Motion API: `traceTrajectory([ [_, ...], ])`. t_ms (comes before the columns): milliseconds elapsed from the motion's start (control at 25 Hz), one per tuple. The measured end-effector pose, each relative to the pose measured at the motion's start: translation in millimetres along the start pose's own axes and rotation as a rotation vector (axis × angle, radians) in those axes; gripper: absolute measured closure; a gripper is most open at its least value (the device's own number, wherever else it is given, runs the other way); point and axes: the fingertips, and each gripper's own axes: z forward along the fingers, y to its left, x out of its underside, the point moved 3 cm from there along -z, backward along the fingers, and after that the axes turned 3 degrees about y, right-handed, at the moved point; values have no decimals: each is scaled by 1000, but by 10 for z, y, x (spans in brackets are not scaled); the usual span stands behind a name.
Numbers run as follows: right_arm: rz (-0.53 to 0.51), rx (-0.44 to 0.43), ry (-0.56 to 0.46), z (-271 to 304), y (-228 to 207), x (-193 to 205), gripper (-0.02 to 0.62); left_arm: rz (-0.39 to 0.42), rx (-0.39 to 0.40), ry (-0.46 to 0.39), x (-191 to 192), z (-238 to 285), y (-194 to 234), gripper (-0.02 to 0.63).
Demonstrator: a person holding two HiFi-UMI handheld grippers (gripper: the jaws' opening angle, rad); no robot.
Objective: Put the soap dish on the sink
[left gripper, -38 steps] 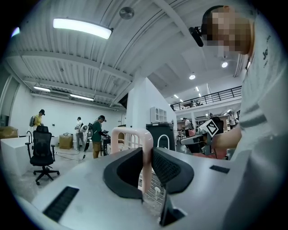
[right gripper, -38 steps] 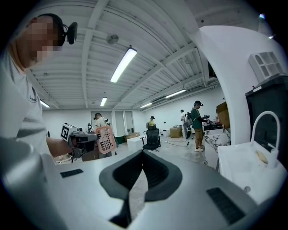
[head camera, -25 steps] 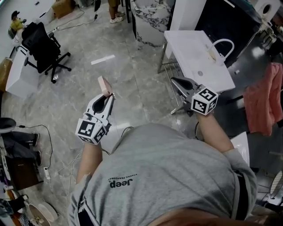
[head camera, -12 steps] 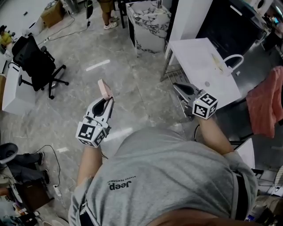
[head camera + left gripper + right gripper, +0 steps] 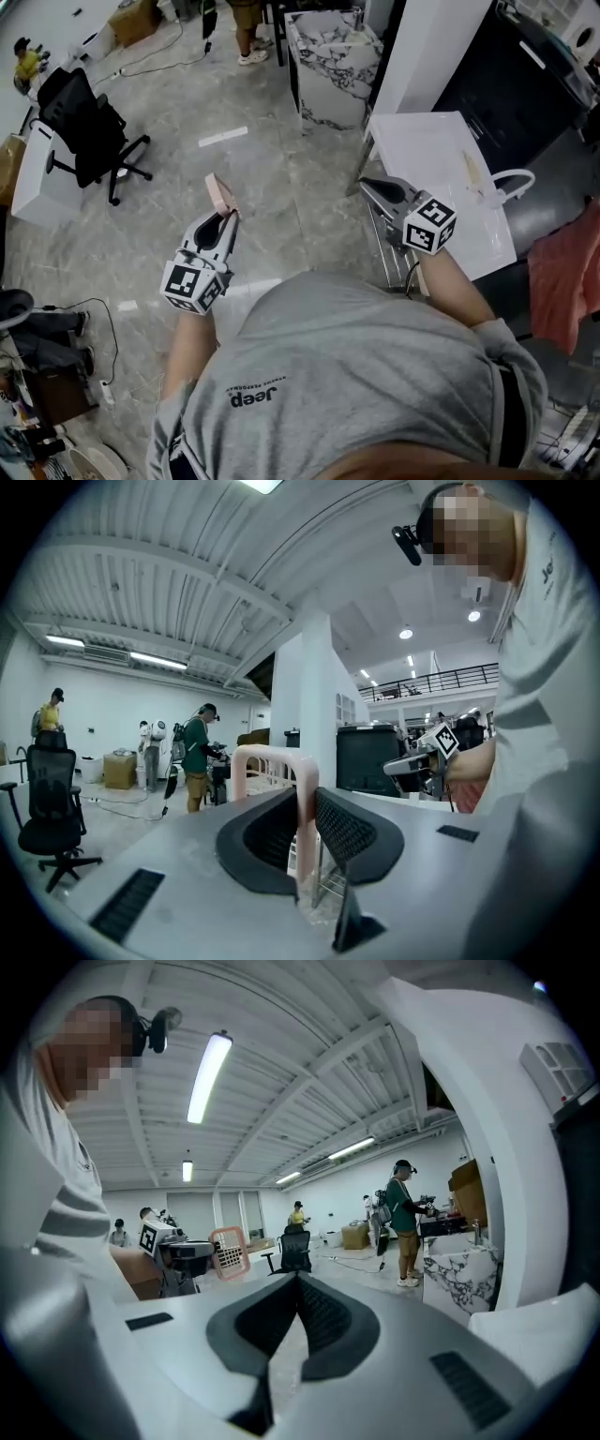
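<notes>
Head view, looking down: person in a grey T-shirt, one gripper per hand, on a grey tiled floor. Left gripper (image 5: 228,214) is clamped on the edge of a pink slatted soap dish (image 5: 221,194), held upright in mid-air in front of the person & well apart from the sink. Right gripper (image 5: 367,185) has its jaws together w/ nothing btwn them; it shows at the left edge of the white sink (image 5: 422,150). Curved faucet (image 5: 514,172) at the sink's right. Black office chair (image 5: 89,122) upper left; marble-pattern block (image 5: 328,56) at top.
</notes>
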Motion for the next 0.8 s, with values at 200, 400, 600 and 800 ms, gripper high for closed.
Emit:
traceTrajectory([
  [200,-29,-80,28,32,-487,-181,543,-31,-63,-16,-148,469,-86,545],
  [400,-38,-120,29,-38,-770,-230,543,-33,-67,-8,-203,819,-283,545],
  [600,-39,-110,22,-204,-867,-183,543,-39,-59,-14,-206,943,-387,545],
  [800,-35,-93,27,-268,-865,-142,543,-19,-54,-2,-184,948,-395,545],
])
